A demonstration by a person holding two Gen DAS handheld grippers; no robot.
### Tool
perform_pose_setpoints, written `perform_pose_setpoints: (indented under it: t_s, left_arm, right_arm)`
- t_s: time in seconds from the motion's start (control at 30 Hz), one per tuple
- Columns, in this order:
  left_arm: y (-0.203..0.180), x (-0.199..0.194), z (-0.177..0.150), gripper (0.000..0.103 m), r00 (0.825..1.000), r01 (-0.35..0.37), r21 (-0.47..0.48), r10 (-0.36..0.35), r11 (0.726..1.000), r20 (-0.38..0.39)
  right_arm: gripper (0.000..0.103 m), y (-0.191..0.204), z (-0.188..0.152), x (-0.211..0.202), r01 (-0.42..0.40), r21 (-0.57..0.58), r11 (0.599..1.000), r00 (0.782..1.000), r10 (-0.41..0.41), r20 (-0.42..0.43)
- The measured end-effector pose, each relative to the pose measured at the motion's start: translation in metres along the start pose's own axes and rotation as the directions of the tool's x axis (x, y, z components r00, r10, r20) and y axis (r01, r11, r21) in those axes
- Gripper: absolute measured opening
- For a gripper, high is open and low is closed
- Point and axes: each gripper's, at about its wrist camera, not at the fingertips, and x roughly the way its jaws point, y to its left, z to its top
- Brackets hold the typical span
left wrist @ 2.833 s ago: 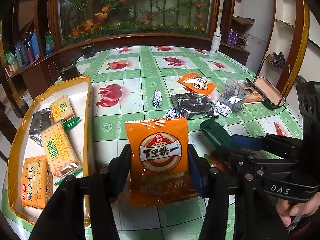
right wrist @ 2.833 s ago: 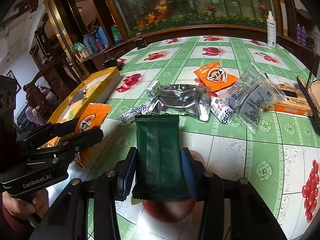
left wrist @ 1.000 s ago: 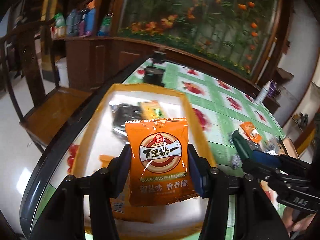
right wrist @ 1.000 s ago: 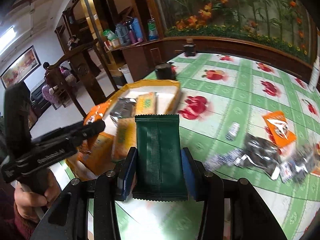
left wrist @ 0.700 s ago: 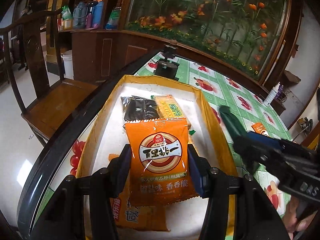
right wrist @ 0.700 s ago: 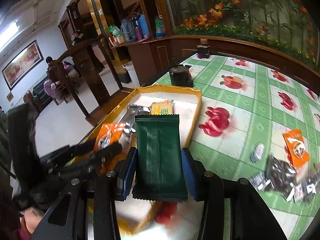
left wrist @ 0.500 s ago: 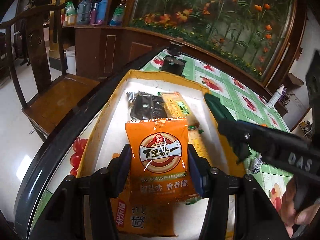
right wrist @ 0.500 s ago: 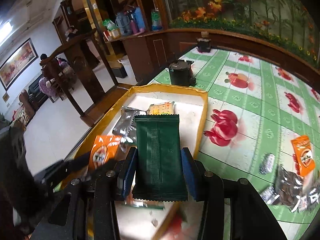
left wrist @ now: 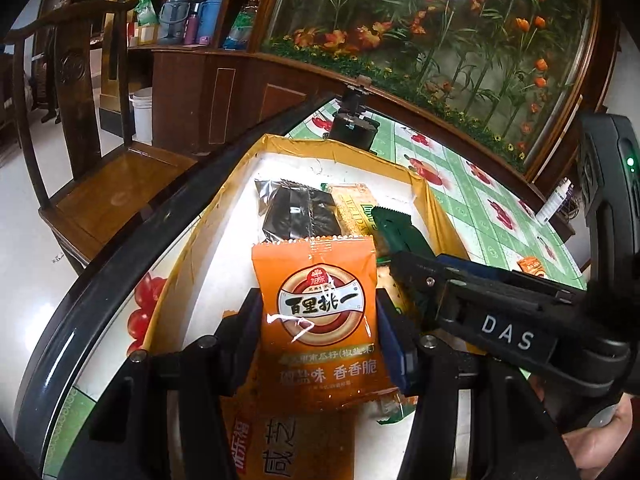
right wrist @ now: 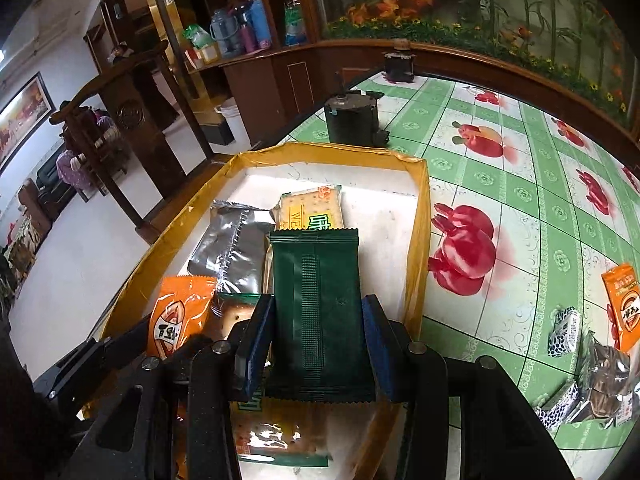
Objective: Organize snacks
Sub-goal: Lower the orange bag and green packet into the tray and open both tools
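A round table (right wrist: 516,184) under a green-checked cloth printed with red fruit stands before a curved glass display (left wrist: 440,32) of artificial flowers and bamboo; a carved dark wooden chair (left wrist: 100,152) sits on the pale glossy floor (left wrist: 28,264); a framed painting (right wrist: 22,116) hangs on the white wall.

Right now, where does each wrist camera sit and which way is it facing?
Left wrist: on the left gripper, angled down over the yellow tray; its jaws clamp the orange packet; the right gripper and a hand show.
Right wrist: on the right gripper, angled down over the tray; its jaws clamp the green packet; the left gripper shows.
Shared: tray, both packets, silver packet.
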Motion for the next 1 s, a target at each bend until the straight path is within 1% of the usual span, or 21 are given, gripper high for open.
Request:
perform_pose_setpoints:
  t_s: [0.8, 1.0]
  left_arm:
    - [0.0029, -0.0002, -0.0017, 0.054, 1.000, 0.009, -0.016, -0.009, 1.000, 0.001]
    - [0.0032, -0.0020, -0.0025, 0.057, 0.999, 0.039, -0.030, -0.039, 0.999, 0.004]
  right_arm:
    - [0.052, -0.0041, -0.0022, -0.0033, -0.042, 0.016, 0.999, 0.999, 0.042, 0.031]
    - [0.053, -0.0051, -0.0033, -0.0059, -0.068, 0.030, 0.997, 0.997, 0.067, 0.038]
